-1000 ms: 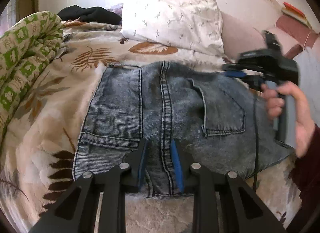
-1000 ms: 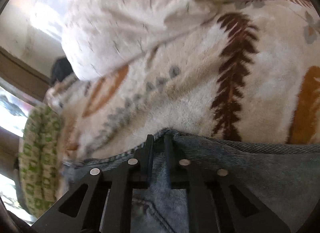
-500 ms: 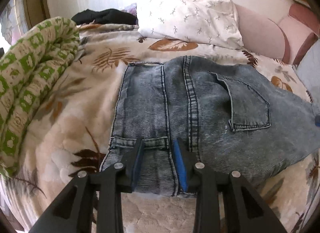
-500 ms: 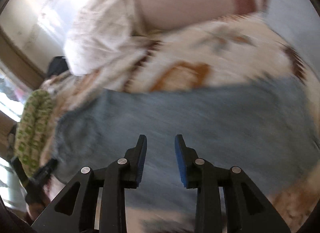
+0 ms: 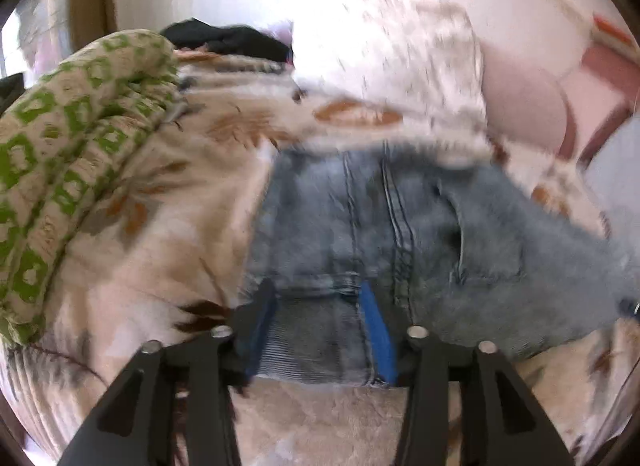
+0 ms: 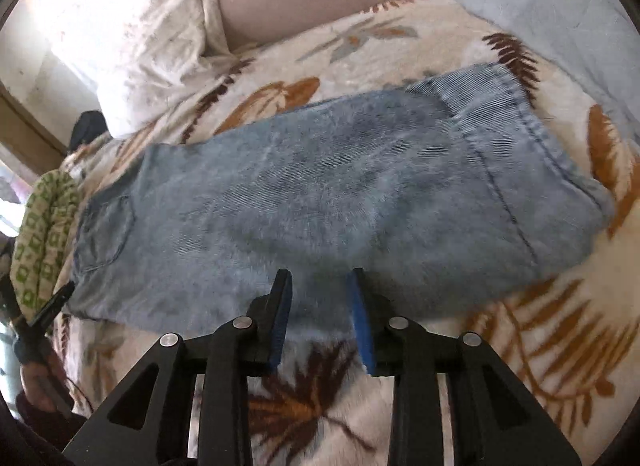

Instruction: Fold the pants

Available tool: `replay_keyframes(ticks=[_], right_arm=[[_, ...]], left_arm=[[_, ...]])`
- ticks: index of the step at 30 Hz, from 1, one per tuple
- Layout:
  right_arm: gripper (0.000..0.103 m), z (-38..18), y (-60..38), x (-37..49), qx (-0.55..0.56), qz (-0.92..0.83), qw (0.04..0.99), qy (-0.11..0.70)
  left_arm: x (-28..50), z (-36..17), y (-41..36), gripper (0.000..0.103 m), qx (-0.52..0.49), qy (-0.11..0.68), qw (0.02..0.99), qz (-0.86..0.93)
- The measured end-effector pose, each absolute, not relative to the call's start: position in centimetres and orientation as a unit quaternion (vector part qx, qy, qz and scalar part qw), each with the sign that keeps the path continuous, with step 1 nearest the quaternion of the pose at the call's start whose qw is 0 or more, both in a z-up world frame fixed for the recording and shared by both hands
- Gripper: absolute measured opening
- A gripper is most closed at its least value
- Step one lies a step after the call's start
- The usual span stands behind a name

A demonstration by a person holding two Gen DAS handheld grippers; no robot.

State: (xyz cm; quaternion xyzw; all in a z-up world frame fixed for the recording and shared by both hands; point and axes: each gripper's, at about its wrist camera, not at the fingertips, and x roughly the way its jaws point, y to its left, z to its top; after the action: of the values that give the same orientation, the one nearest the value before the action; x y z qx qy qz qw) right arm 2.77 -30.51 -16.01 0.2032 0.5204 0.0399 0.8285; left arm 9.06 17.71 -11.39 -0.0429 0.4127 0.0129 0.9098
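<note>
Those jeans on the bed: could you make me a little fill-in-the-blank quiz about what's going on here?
1. The jeans lie on a blanket printed with ____.
2. The pads on the right gripper are coloured ____.
3. The quilt bunched beside the jeans has a ____ pattern.
4. The left gripper hovers with its jaws over the jeans' ____.

Missing words: leaves; blue; green; waistband

R gripper [image 6: 320, 318] let go jeans [image 6: 320, 193] edge, swung back, opening; L gripper [image 5: 316, 326] opening.
</note>
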Motion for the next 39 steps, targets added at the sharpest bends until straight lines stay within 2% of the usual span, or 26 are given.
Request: replay_keyframes(ticks=[4,7,9,13,22,30,39], right_arm=[[0.044,-14.1,-32.6,-0.1,0.215,0.024,0.847,0.486],[0.045,-13.4,-35.1,-2.2,0.253,0.012,0.849,0.465],[0.053,-13.4,-37.2,-3.1,0.281,-0.005,0.845,0.455],[0.054,-14.3,-40.4,-4.2,0.361,-0.021,0.823,0.437],[0.057,-16.9,-44.3,-5.2,0.539,-0.037,0.750,0.382],[0.058,-19.7,-45.2,-3.9,0.582,-0.065,0.706,0.398],[0.058,-21.5,-45.9,-2.4,0.618,-0.088,0.692,0.363]], left_arm=[[7.5,-8.4,21.6,0.073,-0.043,0.349,0.932,0.091],[7.9,-8.9,24.3,0.074,-0.063,0.358,0.923,0.129],[8.1,-9.8,25.2,0.074,-0.080,0.371,0.915,0.139],[7.7,-9.3,24.0,0.074,-0.099,0.353,0.924,0.107],[7.9,-7.4,12.6,0.074,-0.034,0.314,0.948,-0.032],[10.7,-7.0,-1.3,0.074,0.065,0.344,0.920,-0.173],[15.6,-5.9,-18.1,0.074,0.154,0.383,0.824,-0.388]])
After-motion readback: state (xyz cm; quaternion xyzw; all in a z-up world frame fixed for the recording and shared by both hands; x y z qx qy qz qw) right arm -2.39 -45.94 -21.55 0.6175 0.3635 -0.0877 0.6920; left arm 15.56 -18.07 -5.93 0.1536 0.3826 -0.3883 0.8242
